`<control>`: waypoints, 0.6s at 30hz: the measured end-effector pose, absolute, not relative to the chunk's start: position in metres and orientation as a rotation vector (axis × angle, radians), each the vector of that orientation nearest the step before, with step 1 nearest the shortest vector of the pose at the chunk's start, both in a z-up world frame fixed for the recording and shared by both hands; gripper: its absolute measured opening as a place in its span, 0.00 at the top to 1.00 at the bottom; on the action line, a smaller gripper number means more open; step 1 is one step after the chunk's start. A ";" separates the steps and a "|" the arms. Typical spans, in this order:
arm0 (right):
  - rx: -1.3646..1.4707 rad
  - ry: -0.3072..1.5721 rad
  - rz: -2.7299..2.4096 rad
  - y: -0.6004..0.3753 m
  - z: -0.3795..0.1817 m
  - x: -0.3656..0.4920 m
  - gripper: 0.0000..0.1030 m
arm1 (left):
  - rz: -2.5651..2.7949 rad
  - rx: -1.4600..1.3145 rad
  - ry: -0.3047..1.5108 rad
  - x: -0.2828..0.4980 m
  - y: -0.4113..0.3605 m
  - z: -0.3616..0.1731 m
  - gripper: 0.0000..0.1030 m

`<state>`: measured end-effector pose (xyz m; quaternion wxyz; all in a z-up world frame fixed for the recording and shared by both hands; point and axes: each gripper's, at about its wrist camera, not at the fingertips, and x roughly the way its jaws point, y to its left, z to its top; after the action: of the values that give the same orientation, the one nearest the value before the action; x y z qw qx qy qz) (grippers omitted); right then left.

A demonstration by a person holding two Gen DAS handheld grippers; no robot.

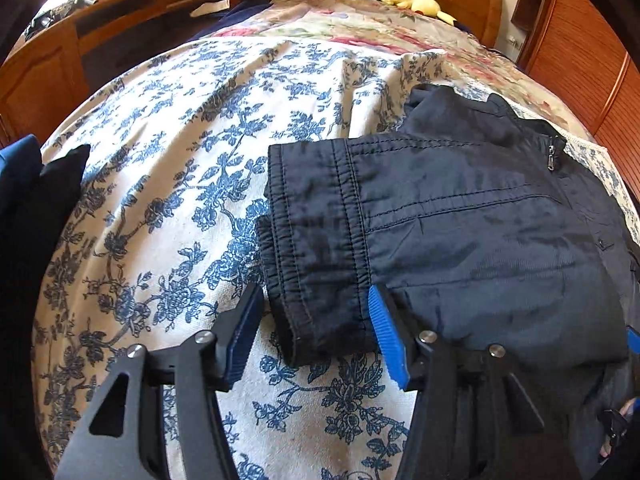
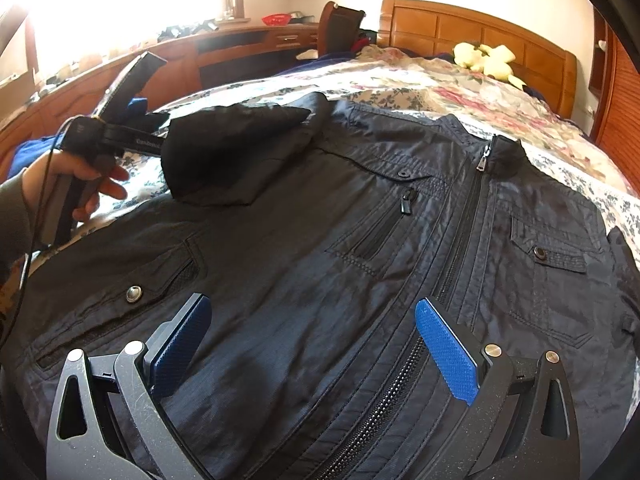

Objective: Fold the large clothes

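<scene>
Half of dark jacket cut off beyond left hand-held gripper.

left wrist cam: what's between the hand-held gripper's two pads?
Left wrist view: the sleeve cuff of the dark jacket lies between the left hand-held gripper pads, unpinched.

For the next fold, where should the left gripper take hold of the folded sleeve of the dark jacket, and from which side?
Probably grip the sleeve at its elastic cuff, coming from the near side over the floral bedcover. The cuff end lies free past the jacket body, flat, its thick stitched edge already between the open left gripper's pads.
</scene>
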<state>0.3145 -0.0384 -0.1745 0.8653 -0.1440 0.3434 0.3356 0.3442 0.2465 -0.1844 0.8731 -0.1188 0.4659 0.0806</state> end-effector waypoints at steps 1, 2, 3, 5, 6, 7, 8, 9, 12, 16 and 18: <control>-0.301 0.720 0.703 -0.038 -0.175 0.315 0.00 | 0.172 -0.254 0.975 0.345 0.247 -0.185 0.48; -0.301 0.720 0.703 -0.038 -0.175 0.315 0.00 | 0.175 -0.256 0.976 0.346 0.247 -0.185 0.48; -0.302 0.719 0.703 -0.038 -0.175 0.315 0.00 | 0.179 -0.256 0.977 0.346 0.247 -0.185 0.48; -0.302 0.719 0.703 -0.039 -0.175 0.315 0.00 | 0.185 -0.240 0.980 0.346 0.244 -0.186 0.48; -0.302 0.719 0.703 -0.039 -0.175 0.315 0.00 | 0.188 -0.232 0.987 0.346 0.243 -0.186 0.48; -0.302 0.719 0.703 -0.039 -0.175 0.315 0.00 | 0.187 -0.224 0.997 0.347 0.241 -0.186 0.50; -0.303 0.718 0.703 -0.039 -0.174 0.315 0.00 | 0.180 -0.216 1.004 0.348 0.240 -0.185 0.55; -0.305 0.717 0.704 -0.038 -0.174 0.315 0.00 | 0.166 -0.210 1.007 0.349 0.238 -0.184 0.66; -0.308 0.713 0.706 -0.038 -0.174 0.314 0.00 | 0.209 -0.134 1.021 0.346 0.226 -0.173 0.90; -0.311 0.696 0.692 -0.042 -0.168 0.309 0.00 | 0.204 -0.057 0.948 0.333 0.195 -0.127 0.93; -0.319 0.681 0.686 -0.046 -0.163 0.304 0.00 | 0.181 -0.040 0.901 0.326 0.181 -0.103 0.94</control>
<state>0.3041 -0.0456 -0.1629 0.8733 -0.1528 0.3259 0.3284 0.3256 0.1814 -0.1034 0.8962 -0.0191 0.4346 0.0872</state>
